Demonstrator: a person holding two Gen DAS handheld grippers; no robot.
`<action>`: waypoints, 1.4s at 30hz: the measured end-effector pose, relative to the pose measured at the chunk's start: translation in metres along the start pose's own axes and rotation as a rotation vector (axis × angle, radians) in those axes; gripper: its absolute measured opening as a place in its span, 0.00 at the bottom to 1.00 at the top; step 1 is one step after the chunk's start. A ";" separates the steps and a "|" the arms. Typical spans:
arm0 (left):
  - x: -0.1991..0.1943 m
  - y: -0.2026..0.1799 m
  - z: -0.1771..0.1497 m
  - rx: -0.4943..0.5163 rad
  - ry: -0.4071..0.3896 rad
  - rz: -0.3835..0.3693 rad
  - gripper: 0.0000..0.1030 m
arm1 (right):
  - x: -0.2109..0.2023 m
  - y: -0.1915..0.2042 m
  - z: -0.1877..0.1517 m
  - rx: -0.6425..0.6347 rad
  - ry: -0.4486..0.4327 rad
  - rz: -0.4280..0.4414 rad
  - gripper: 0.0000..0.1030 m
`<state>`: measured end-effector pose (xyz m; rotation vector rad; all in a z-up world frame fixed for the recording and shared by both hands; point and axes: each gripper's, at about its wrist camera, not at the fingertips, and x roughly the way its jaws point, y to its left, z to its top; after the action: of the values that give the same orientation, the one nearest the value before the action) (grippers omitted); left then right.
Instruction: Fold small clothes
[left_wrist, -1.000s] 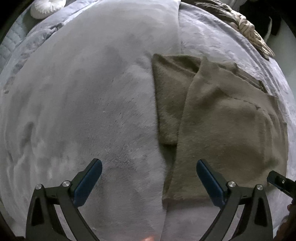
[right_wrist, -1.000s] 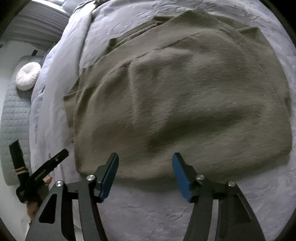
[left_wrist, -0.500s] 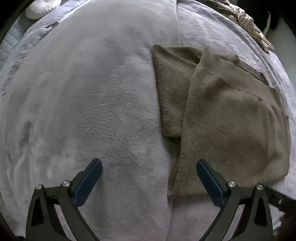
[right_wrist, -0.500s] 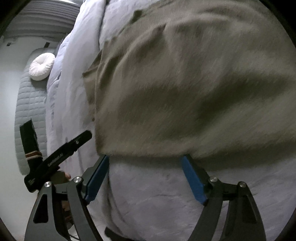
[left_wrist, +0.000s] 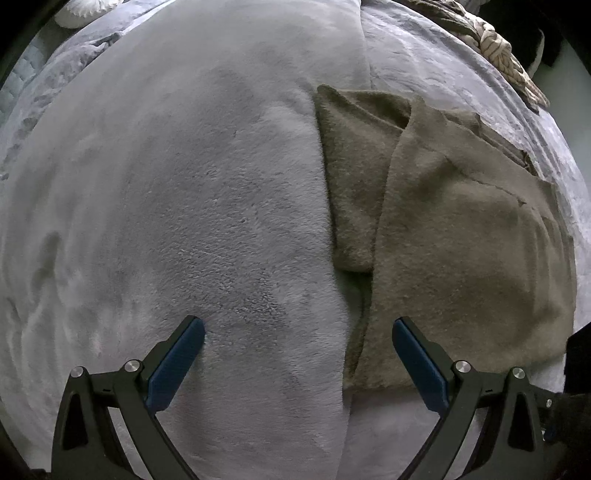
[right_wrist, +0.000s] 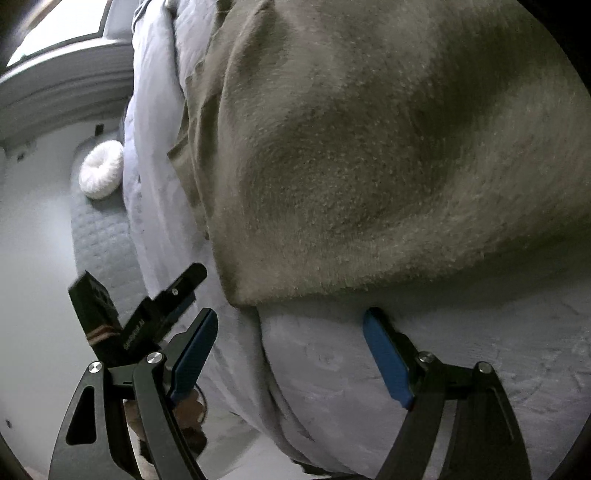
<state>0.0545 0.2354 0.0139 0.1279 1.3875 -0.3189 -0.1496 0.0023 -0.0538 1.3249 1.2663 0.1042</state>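
Note:
An olive-brown fuzzy garment (left_wrist: 461, 258) lies partly folded on the grey plush blanket (left_wrist: 184, 203), one narrow flap sticking out on its left side. My left gripper (left_wrist: 298, 325) hangs open above the blanket, its right finger over the garment's near left corner and nothing between its fingers. In the right wrist view the garment (right_wrist: 369, 147) fills the upper frame. My right gripper (right_wrist: 291, 314) is open, low at the garment's near edge and left corner. Its right fingertip sits just under that hem and grips nothing.
The bed drops off at the left of the right wrist view, where a white round cushion (right_wrist: 100, 170) rests on a quilted grey pad (right_wrist: 99, 240). The black frame of the left-hand tool (right_wrist: 147, 317) is close there. A patterned beige cloth (left_wrist: 506, 48) lies far right.
The right gripper has sunk and rolled toward the garment's near edge, and its jaws have spread wider. The left gripper has stayed almost still.

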 end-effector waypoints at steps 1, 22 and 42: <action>-0.001 0.002 0.000 -0.005 -0.001 -0.005 0.99 | 0.002 -0.002 0.000 0.014 -0.004 0.018 0.81; -0.019 0.037 0.001 -0.181 -0.001 -0.396 0.99 | 0.059 0.008 0.014 0.253 -0.121 0.351 0.54; 0.030 -0.010 0.054 -0.232 0.135 -0.696 0.99 | 0.011 0.047 0.028 0.059 -0.128 0.391 0.09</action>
<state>0.1068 0.2067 -0.0046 -0.5464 1.5616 -0.7296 -0.0982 0.0078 -0.0323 1.5924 0.8963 0.2538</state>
